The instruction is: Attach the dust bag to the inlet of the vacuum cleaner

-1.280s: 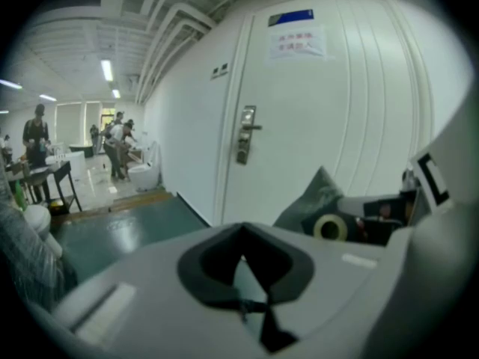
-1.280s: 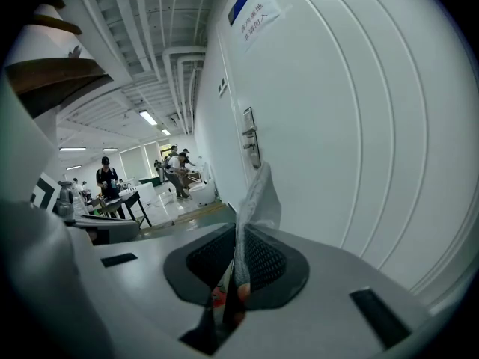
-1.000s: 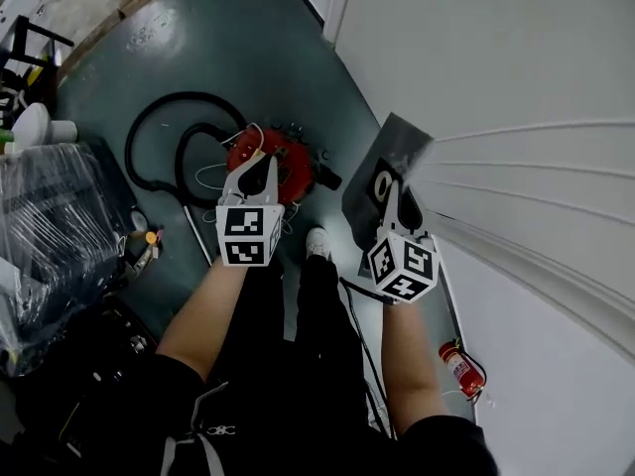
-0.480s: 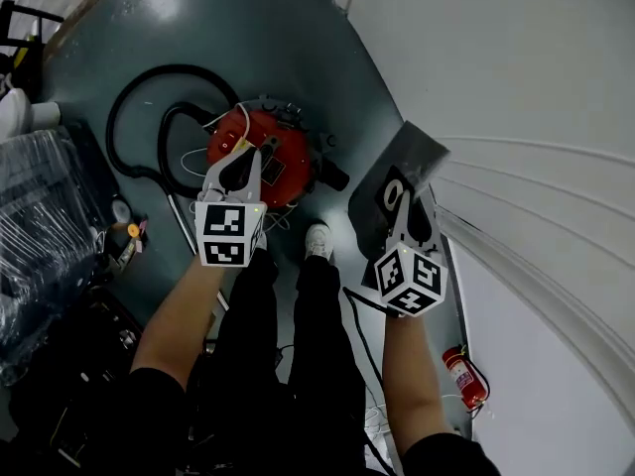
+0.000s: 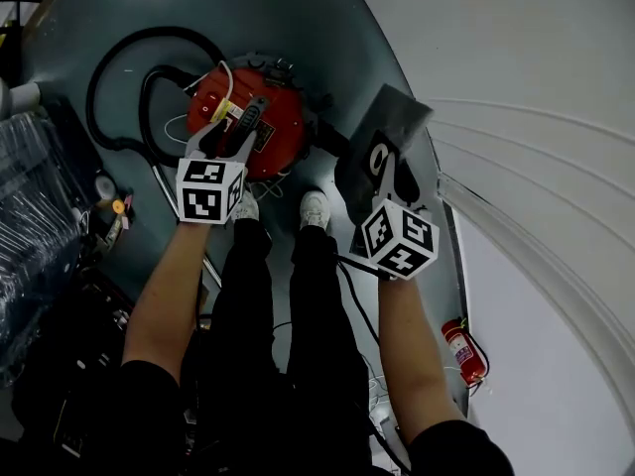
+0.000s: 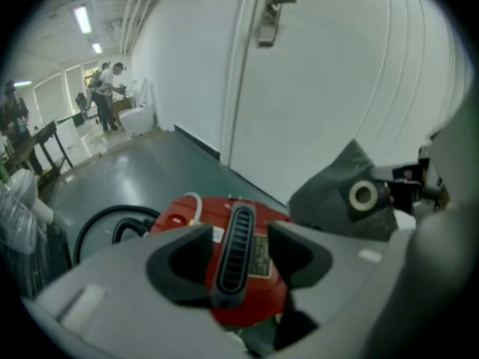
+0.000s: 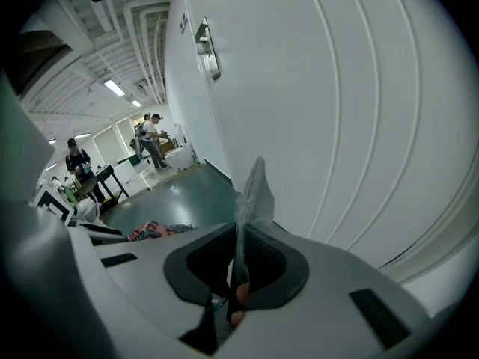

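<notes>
The red vacuum cleaner point(image 5: 260, 125) lies on the dark green floor, its black ribbed handle point(image 6: 233, 254) facing up. My left gripper point(image 5: 235, 132) hovers over it. Its jaws are opening, and the handle shows in the gap between them with the pads clear of it point(image 6: 233, 253). The grey dust bag point(image 5: 380, 145) hangs to the right of the vacuum, its pale ring opening point(image 6: 364, 195) facing the left gripper view. My right gripper point(image 5: 397, 175) is shut on the bag's thin edge point(image 7: 251, 193), which stands up from between its pads point(image 7: 238, 271).
A black hose point(image 5: 119, 77) loops on the floor left of the vacuum. Plastic-wrapped goods point(image 5: 30, 236) stand at far left. A white door and wall point(image 5: 516, 87) close off the right, with a red fire extinguisher point(image 5: 458, 350) at their foot. The person's feet point(image 5: 314, 209) stand just before the vacuum.
Both grippers have come down toward the vacuum, which now looks larger and closer. The left jaws, shut before, now stand apart. The right gripper still holds the bag.
</notes>
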The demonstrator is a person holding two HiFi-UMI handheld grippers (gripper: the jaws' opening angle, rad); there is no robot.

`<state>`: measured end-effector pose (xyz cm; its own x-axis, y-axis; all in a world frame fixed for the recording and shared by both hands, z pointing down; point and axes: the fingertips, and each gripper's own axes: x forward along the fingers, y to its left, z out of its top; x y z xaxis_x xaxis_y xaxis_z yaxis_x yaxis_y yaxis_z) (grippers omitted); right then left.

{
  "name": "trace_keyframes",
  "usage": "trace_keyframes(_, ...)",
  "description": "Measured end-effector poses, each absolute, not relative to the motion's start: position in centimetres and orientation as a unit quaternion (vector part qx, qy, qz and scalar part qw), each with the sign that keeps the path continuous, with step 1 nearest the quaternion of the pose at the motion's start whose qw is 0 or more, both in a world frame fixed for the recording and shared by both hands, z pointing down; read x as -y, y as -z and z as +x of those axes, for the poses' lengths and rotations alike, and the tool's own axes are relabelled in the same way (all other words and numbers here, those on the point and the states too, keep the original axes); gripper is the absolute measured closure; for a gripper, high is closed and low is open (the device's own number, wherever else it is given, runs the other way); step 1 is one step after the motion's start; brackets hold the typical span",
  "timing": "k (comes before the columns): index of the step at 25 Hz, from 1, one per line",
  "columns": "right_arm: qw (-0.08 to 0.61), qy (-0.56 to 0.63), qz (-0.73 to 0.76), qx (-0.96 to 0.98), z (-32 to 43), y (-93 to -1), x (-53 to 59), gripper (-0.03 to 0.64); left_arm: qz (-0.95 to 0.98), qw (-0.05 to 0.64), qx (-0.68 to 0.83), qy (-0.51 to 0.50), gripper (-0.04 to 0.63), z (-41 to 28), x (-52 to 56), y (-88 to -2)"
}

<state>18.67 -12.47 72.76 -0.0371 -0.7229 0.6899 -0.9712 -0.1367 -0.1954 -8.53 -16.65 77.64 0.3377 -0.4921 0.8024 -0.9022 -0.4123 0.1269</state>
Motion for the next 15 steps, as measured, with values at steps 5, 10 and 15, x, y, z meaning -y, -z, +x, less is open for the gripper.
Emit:
trace_keyframes(5,0.192,-0.359,0.672,0.619,18.1,-75.0,12.1,0.59,0.749,0.284,0.425,-0.422,0.379,-8.6,15.4,-80.8)
trace_keyframes(10,0.194,-0.378,0.681,0.597,17.7,-77.5,11.5,0.591,0.756,0.251,0.419,-0.435,0.442,-8.7,15.1,-81.5)
trace_keyframes(15,0.181,-0.401,0.686,0.579,16.9,-79.2,11.5,0.591,0.759,0.267,0.414,-0.425,0.443,-8.9,15.1,-81.4)
